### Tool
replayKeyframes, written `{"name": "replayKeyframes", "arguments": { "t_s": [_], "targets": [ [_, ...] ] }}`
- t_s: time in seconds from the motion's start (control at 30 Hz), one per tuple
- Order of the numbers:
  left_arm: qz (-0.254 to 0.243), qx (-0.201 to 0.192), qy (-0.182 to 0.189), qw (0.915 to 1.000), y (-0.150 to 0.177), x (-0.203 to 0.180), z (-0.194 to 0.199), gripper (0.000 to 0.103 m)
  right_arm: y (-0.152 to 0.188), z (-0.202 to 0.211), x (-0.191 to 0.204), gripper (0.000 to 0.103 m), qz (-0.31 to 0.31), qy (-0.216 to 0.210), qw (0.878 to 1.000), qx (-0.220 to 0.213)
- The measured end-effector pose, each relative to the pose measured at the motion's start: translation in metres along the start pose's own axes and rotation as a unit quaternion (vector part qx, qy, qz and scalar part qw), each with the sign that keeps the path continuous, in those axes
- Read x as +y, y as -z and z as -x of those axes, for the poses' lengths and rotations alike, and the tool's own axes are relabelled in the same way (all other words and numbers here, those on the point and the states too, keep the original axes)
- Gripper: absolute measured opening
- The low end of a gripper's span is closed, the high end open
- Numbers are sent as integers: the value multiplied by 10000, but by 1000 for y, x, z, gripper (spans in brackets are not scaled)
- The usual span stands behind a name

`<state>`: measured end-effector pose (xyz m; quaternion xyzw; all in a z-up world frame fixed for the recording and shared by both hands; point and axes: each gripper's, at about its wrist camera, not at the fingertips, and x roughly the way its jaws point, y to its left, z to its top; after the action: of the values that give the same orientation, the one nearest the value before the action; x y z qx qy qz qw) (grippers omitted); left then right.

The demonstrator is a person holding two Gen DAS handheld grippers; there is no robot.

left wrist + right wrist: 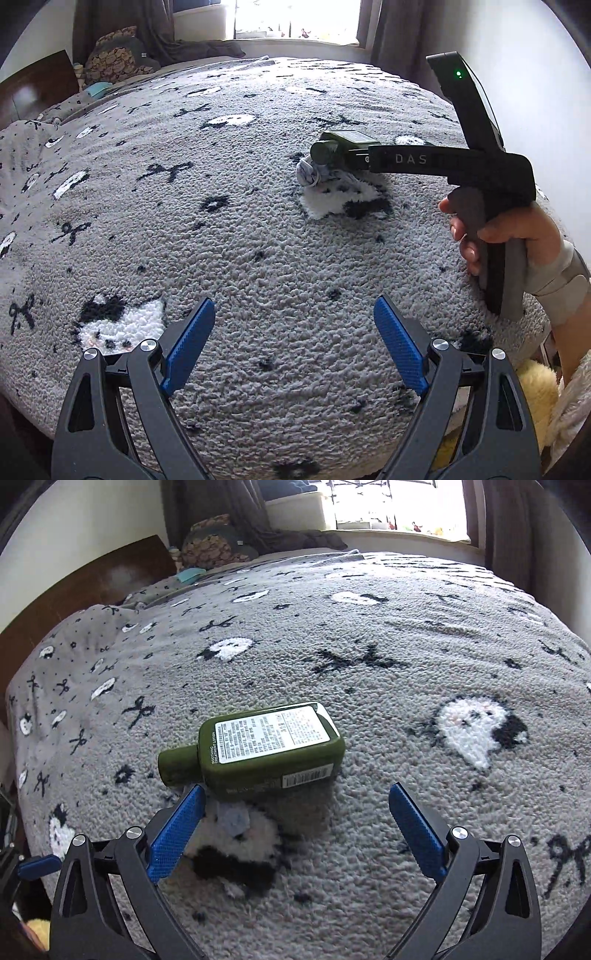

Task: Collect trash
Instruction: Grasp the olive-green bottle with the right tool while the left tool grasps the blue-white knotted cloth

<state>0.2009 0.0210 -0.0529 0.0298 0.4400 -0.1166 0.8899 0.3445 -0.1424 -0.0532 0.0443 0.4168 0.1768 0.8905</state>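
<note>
A dark green bottle [266,749] with a white label lies on its side on the grey blanket [369,664], cap to the left. A crumpled pale wad [232,819] lies under its near side. My right gripper [295,805] is open just in front of the bottle, its left fingertip [184,812] close to the bottle's neck. In the left wrist view the bottle [332,147] and the crumpled wad [310,173] sit mid-bed, partly hidden by the right gripper's black body [443,162]. My left gripper [295,321] is open and empty above the blanket near the bed's front edge.
The bed has a dark wooden headboard [33,85] at the left, with patterned pillows [114,59] and a small teal item [98,88] by it. Curtains and a bright window [295,18] stand behind. A yellow plush thing [535,387] lies off the bed's right edge.
</note>
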Motion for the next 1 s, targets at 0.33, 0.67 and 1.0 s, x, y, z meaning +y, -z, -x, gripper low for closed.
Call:
{"name": "replayKeyframes", "arguments": {
  "t_s": [0.33, 0.67, 1.0],
  "targets": [
    [65, -14, 74, 10000, -7, 2, -3, 83, -22, -34, 15, 99, 128, -84, 9998, 132],
    [82, 10, 55, 10000, -13, 5, -9, 83, -47, -63, 23, 100, -149, -376, 9988, 269],
    [101, 17, 46, 9999, -16, 7, -12, 83, -67, -92, 30, 99, -121, -211, 9988, 426]
  ]
}}
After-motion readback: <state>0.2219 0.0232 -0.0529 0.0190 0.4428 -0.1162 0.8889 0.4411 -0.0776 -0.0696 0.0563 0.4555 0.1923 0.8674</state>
